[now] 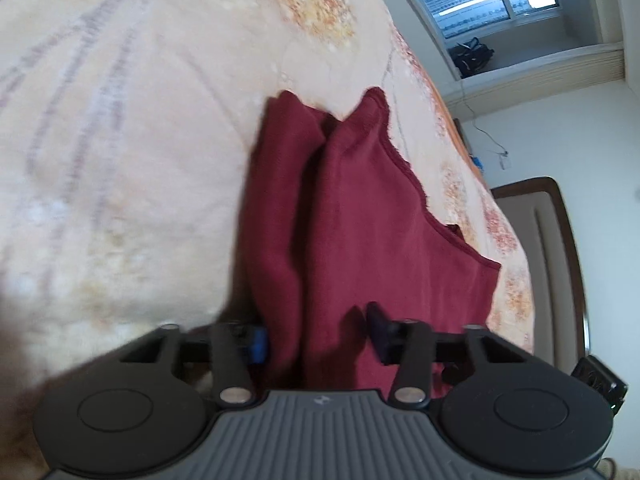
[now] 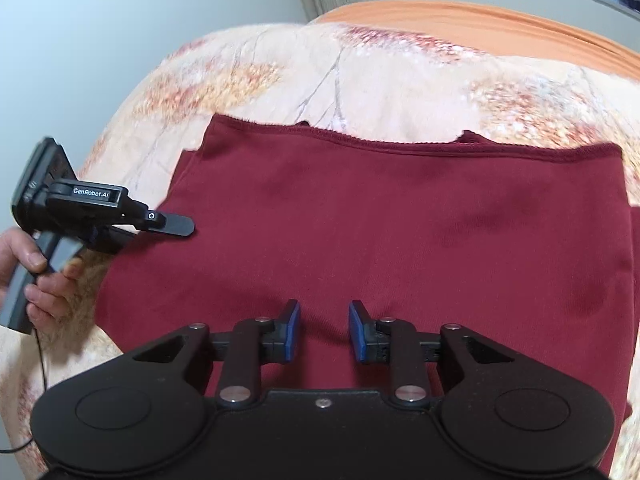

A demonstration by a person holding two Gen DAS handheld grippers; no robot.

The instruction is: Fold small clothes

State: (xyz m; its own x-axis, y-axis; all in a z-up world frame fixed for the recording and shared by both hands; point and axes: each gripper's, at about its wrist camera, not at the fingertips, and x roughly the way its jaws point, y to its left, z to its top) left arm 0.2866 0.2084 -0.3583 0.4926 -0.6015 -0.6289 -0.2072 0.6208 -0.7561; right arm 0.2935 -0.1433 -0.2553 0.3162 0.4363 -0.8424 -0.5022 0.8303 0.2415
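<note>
— Which step is this?
— Mid-fold, it appears: a dark red garment (image 2: 400,232) lies flat on the bed (image 2: 360,76), hemmed edge toward the far edge, long axis running along that edge.

— And the fingers?
— The left gripper (image 1: 316,340) has a raised fold of cloth between its half-closed fingers; whether they pinch it is unclear. The right gripper (image 2: 324,330) hovers over the cloth, narrowly parted, holding nothing. Next likely calls for carrying that side over.

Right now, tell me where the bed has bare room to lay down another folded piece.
Free: the blanket strip between the maroon garment and the orange edge, and the wide stretch beside the garment in the left wrist view. Crowded: the garment's near edge, where the left gripper and right gripper work.
</note>
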